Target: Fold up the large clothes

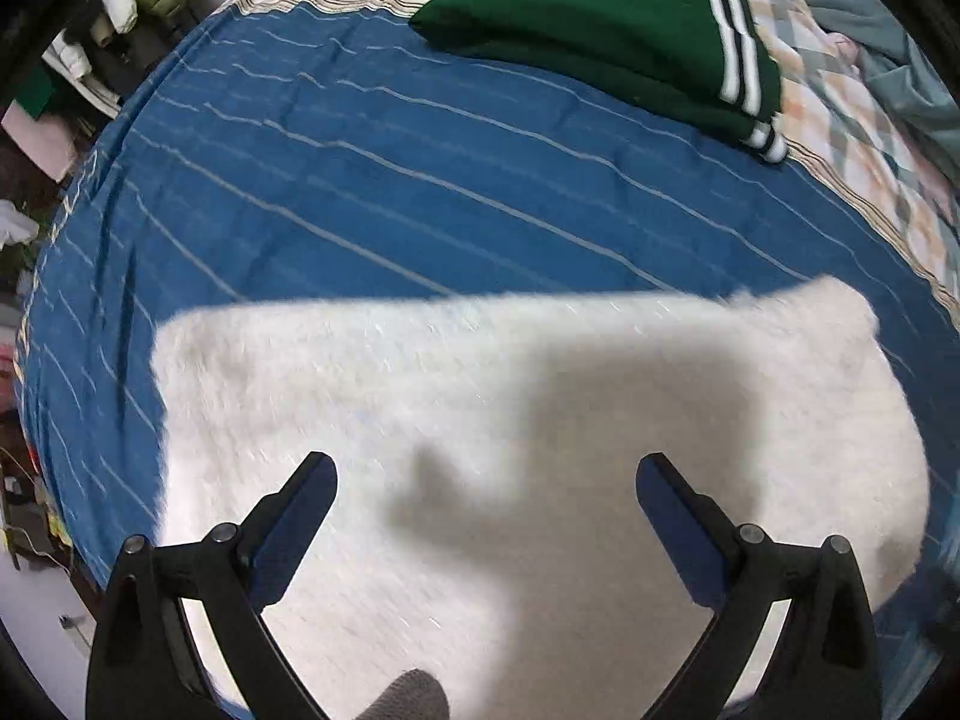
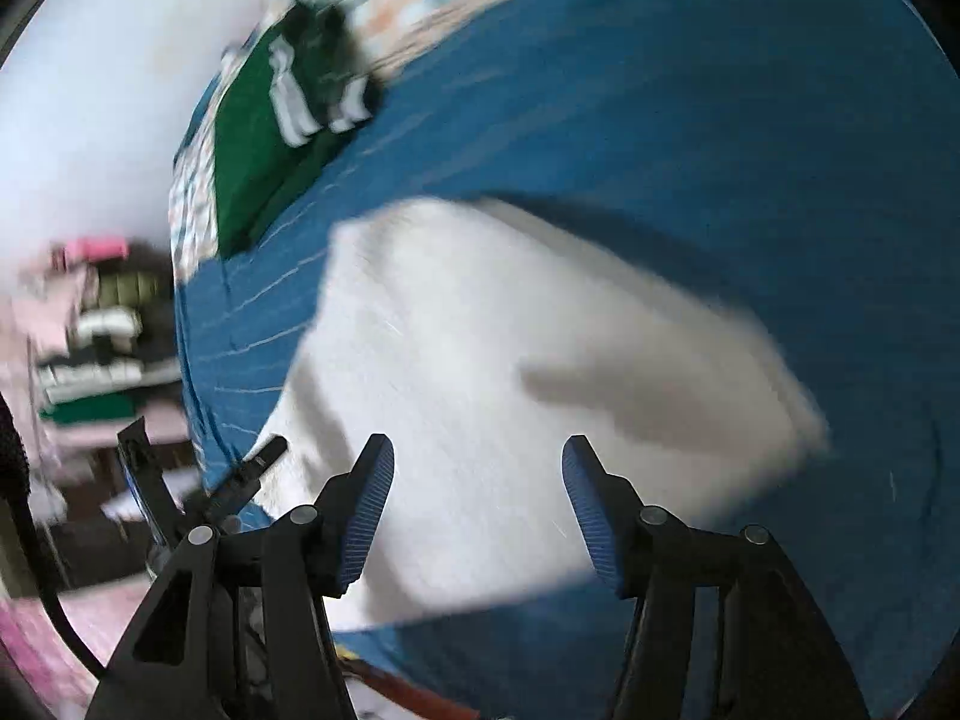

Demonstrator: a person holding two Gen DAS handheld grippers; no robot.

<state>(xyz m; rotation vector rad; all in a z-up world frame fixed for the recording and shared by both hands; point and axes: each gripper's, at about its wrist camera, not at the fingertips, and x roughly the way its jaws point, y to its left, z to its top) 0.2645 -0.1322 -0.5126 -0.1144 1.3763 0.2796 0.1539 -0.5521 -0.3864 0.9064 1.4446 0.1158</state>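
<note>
A white fluffy garment (image 1: 480,420) lies folded into a rectangle on the blue striped bedsheet (image 1: 360,180). My left gripper (image 1: 486,468) hangs over it, pointing down, jaws wide open with nothing between them. In the right wrist view the same white garment (image 2: 510,372) lies below my right gripper (image 2: 478,450), which stands open above it and holds nothing. The left gripper's black fingers (image 2: 252,468) show at the white garment's left edge there. A folded green garment with white and black stripes (image 1: 606,36) rests at the far side of the bed, blurred as the green garment (image 2: 258,132).
A checked quilt (image 1: 852,120) and grey-green bedding (image 1: 888,30) lie beyond the green garment. Piled clothes and shelves (image 1: 114,18) stand off the bed's left side. A pale wall (image 2: 108,108) rises behind the bed. The right wrist view is motion-blurred.
</note>
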